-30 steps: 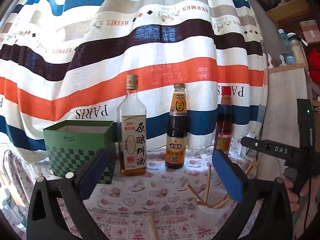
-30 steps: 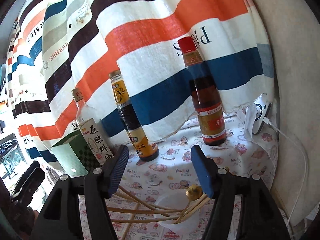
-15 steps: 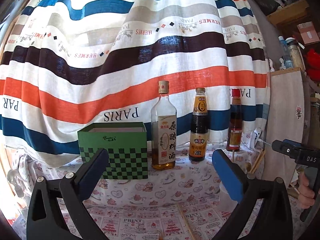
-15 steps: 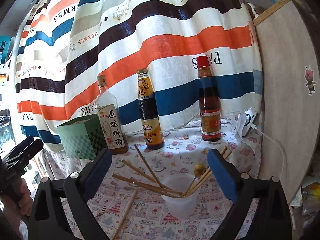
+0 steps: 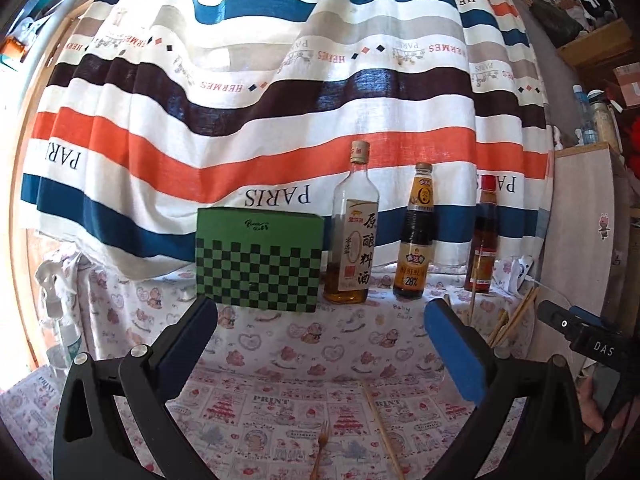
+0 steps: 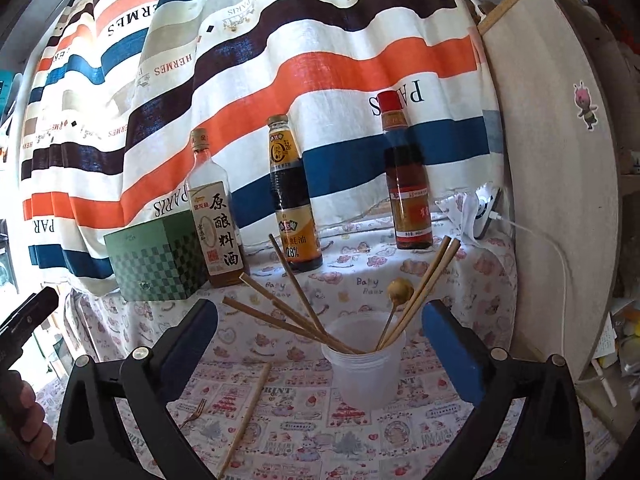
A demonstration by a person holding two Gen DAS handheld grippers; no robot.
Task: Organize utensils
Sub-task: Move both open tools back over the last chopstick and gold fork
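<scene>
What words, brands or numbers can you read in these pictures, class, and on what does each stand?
"PARIS", "HERMES": striped curtain, mirrored in places.
"原酿料酒": clear bottle.
"28%": dark bottle.
"PRINT", "Baby Bear": tablecloth.
"DAS": right tool.
Green box script and red-capped bottle label: too small.

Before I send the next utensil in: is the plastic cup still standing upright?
Upright. The plastic cup stands on its base on the tablecloth, mouth up, with chopsticks and a gold spoon leaning out of it.
</scene>
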